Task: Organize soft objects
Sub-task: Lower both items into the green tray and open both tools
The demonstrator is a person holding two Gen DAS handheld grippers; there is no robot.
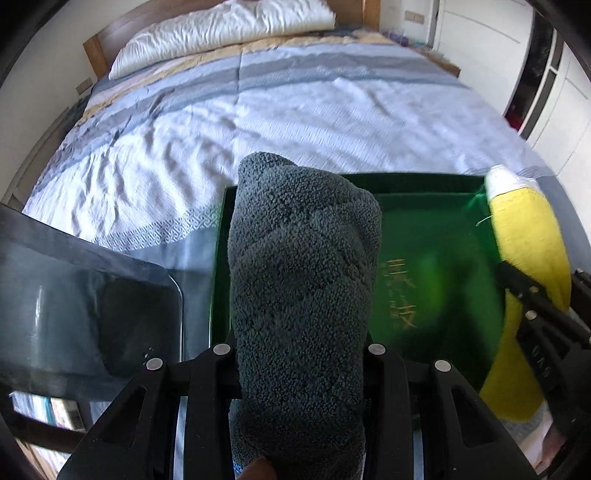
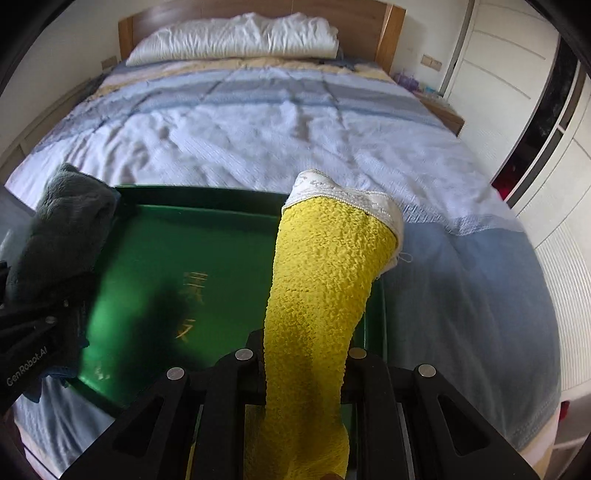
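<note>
The left tool (image 1: 299,354) grips a rolled grey-green towel (image 1: 303,280) between its black fingers; the towel's long axis runs forward along the fingers, its rounded end pointing away toward the bed (image 1: 295,110), and its surface is a dense, nubbly terry pile. It hangs over the left edge of a glossy green tray (image 1: 436,258) with low walls and faint gold lettering on its floor, which lies on the bed's pale blue, wrinkled cover. The right tool (image 2: 306,354) is nearly closed on a yellow towel (image 2: 321,277), a long, narrow roll of crinkly loop fabric capped by a white embroidered band at its far tip; it points forward, leaning slightly right, above the tray's right side. A white pillow (image 2: 236,37) lies by the wooden headboard (image 2: 362,22).
</note>
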